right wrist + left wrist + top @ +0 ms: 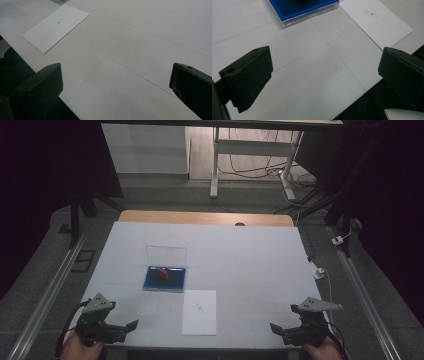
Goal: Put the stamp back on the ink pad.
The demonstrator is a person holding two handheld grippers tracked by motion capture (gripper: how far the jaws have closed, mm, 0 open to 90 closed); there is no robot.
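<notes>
A blue tray (pixel 164 279) with a clear rim lies left of the table's middle, and a small red object (pixel 164 274) rests in it. A clear lid (pixel 166 254) stands just behind it. A white paper sheet (pixel 200 312) with a small printed mark lies in front of the tray. My left gripper (pixel 131 325) hovers open at the front left corner, nothing between its jaws. My right gripper (pixel 276 328) is open at the front right, also holding nothing. The left gripper view shows the blue tray (pixel 304 10) and the sheet (pixel 375 22) ahead. The right gripper view shows the sheet (pixel 56 26).
The table (pixel 250 265) is covered in white with faint grid lines, and a wooden edge (pixel 205 217) shows at the back. Metal rails run along both sides. A desk frame (pixel 250 155) with cables stands beyond the table.
</notes>
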